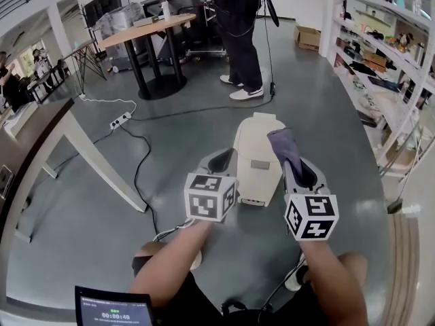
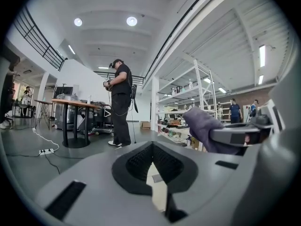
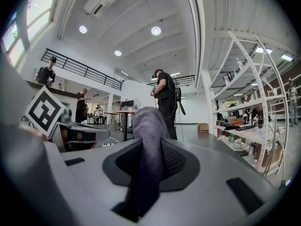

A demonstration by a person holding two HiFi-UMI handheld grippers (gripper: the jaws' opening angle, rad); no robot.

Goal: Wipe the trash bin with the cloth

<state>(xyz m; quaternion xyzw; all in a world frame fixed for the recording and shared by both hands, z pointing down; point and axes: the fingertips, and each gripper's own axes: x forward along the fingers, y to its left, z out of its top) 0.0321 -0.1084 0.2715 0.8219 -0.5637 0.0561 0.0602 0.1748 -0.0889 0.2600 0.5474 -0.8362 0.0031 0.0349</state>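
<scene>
Item, right tool (image 3: 149, 160): jaws clamped on the grey-purple terry cloth (image 3: 147, 135); the cloth is pinched low, so a loose tuft stands up past the tips, which I judge leaves a soft face to rub with and keeps hard plastic off the bin.

Item, left tool (image 2: 153, 168): jaws only narrowly apart, nothing between them; a cream sliver of the bin shows through the slit; I judge this tool is free to steady the bin.

Item, cream-white plastic trash bin with lid (image 1: 257, 156): upright on the grey floor (image 1: 170, 202), just beyond both tools and between them; in the head view the cloth (image 1: 283, 145) hangs over its right edge; I cannot tell whether they touch; wiping looks not yet begun.

Item, room to move: bare floor to the left, right and far side of the bin; the black cable (image 1: 138, 172) trails on the near left floor from the white power strip (image 1: 120, 121), well apart from the bin; the white leg of the wooden surface (image 1: 95, 161) stands further left; the white shelving unit (image 1: 384, 73) runs along the right; a standing person in dark clothes (image 1: 239, 26) is far beyond the bin; my own legs crowd the near side.
</scene>
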